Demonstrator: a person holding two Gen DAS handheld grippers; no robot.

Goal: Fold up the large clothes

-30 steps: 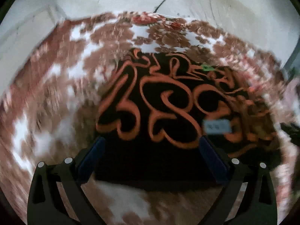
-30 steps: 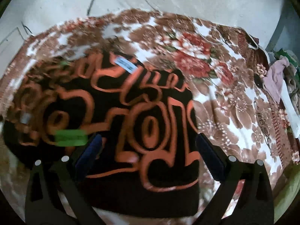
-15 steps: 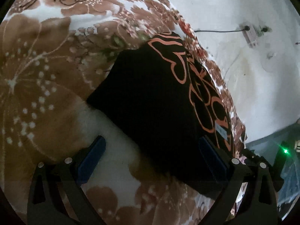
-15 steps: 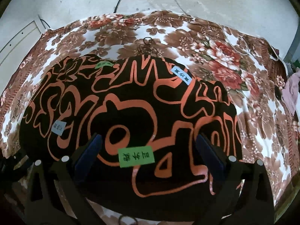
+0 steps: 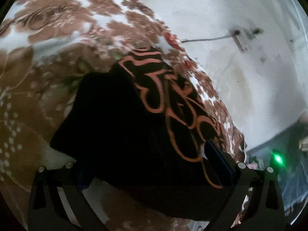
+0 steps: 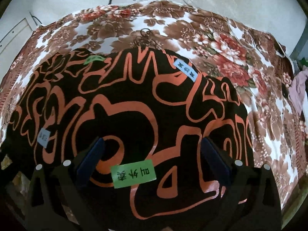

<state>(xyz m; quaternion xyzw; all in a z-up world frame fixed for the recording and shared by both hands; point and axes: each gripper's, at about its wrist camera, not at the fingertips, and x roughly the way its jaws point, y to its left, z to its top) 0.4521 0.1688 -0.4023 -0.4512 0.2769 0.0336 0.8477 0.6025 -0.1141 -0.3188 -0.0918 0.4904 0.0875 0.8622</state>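
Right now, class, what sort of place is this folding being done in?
Probably a home room, perhaps a bedroom: a floral blanket under the black garment, bare white walls, a heap of clothes at the side.

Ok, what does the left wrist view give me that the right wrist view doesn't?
Left wrist only: the garment's plain black side, a wall socket with its cable, a green indicator light.
Right wrist only: the paper labels, green and blue, and pink clothes at the right edge.
Both: the black garment with orange print on the floral blanket, between an open hand-held gripper's fingers.

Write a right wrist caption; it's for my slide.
Open right tool over a black garment on a floral blanket.
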